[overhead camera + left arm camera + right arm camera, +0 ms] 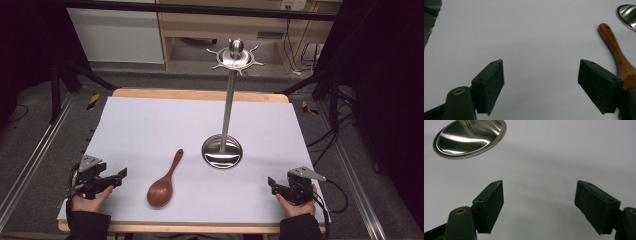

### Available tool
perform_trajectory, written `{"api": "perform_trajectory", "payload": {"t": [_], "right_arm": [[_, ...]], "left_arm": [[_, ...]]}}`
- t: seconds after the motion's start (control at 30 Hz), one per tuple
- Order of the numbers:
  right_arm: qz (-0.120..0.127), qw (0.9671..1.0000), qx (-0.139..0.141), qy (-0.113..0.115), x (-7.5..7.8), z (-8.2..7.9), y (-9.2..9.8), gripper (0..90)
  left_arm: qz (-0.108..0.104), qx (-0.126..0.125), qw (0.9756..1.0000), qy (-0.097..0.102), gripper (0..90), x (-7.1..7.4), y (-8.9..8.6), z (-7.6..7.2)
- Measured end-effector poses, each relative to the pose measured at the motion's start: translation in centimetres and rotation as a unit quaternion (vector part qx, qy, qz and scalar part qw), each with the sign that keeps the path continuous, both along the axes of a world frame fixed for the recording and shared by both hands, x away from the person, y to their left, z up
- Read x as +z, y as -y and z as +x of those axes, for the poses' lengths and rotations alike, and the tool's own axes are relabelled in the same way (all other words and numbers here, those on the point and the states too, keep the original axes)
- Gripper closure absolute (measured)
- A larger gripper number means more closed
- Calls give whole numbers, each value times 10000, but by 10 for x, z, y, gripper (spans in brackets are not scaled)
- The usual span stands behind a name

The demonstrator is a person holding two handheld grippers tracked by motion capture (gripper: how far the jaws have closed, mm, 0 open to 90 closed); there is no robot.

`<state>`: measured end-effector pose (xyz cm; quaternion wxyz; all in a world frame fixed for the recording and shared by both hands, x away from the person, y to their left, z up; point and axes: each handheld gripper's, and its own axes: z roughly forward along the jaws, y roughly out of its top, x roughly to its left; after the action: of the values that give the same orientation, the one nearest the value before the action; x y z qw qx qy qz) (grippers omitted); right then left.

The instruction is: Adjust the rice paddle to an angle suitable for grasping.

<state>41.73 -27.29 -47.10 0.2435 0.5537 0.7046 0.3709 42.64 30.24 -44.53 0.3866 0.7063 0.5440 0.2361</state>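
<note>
Wooden spoon [163,183]: brown, lying flat on the white surface [150,130] toward its near edge, left of the middle. The bowl points at that near edge and the handle angles away toward the far right, ending just short of the stand's base.
Your left gripper [116,176]: low at the near left corner of the surface, your hand [86,200] wrapped round it, tips aimed right toward the spoon. Jaws spread wide, nothing between them.
Left gripper view: bare white surface between the two black pads [489,85]; the spoon's handle [617,55] runs up the right side just beyond the right-hand pad, and whether they touch you cannot tell from here. A sliver of the stand's shiny base [628,15] peeks in at the top right corner.
Your right gripper [273,183]: low at the near right corner of the surface, in your other hand [296,202], tips aimed left. Jaws spread wide too, holding nothing.
Right gripper view: plain white surface between the pads [489,205], the steel base [470,138] at top left, well apart from them.
Steel stand [228,100]: upright, right of the surface's middle; round mirror-bright base [222,152], thin pole, ring of hooks [235,56] on top. No utensil hangs on it.
Spacing: spoon sits between your two grippers, nearer the left one; neither touches it in the high view.
</note>
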Motion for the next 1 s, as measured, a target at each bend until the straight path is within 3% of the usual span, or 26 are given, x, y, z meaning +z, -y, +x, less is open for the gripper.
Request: {"api": "perform_trajectory", "payload": {"t": [0.3,0.67,1.0], "right_arm": [[-29,10000,48,-44,-2,-1,-3,254],[-8,10000,15,-22,0,-2,-4,255],[-142,9998,103,-17,1,-3,-9,263]], "left_arm": [[58,-190,9998,93,227,11,12,-4],[135,-472,9988,46,251,21,27,0],[203,-530,9984,90,267,28,34,5]]}}
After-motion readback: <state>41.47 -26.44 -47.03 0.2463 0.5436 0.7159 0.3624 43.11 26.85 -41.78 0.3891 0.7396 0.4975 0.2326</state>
